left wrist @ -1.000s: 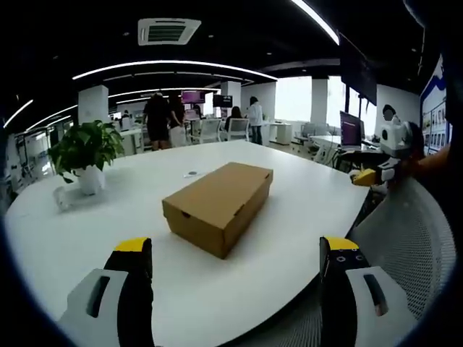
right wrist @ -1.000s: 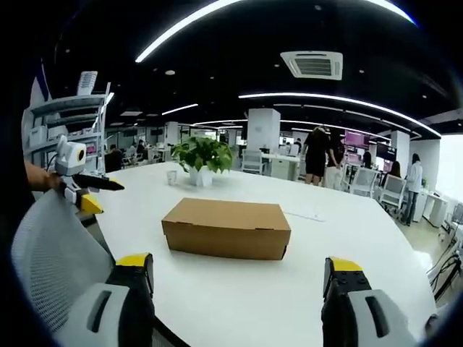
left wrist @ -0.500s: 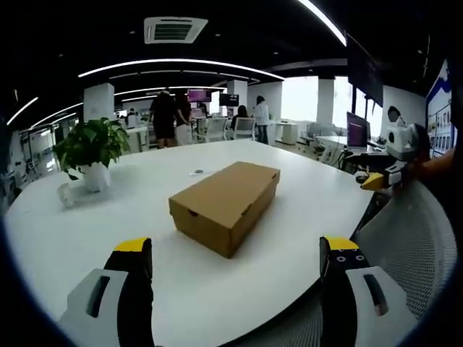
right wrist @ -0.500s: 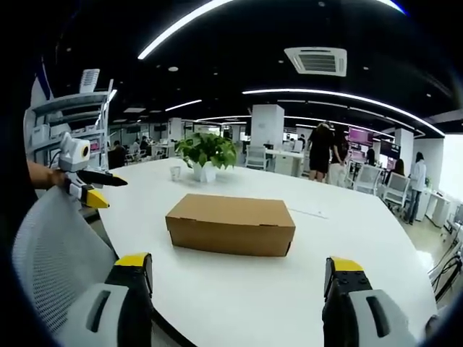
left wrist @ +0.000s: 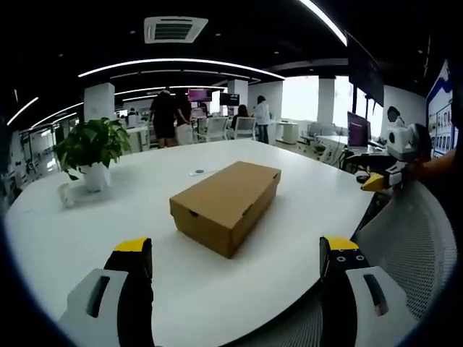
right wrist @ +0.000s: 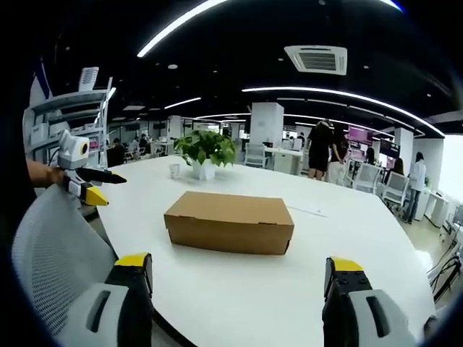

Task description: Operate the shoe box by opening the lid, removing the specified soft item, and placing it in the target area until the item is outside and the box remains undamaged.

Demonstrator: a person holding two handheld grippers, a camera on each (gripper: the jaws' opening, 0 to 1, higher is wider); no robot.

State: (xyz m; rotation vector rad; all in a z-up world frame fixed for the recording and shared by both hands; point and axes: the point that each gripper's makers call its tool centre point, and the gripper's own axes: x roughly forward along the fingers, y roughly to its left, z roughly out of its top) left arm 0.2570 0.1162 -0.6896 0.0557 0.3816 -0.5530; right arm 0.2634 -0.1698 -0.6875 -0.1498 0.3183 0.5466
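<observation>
A plain brown cardboard shoe box lies flat on the white tabletop, lid fully closed, surfaces unmarked and undamaged, near the tabletop's middle.

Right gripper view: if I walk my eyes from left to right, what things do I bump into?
Left gripper → small cup → potted plant → cardboard shoe box → person in black → white chair
</observation>
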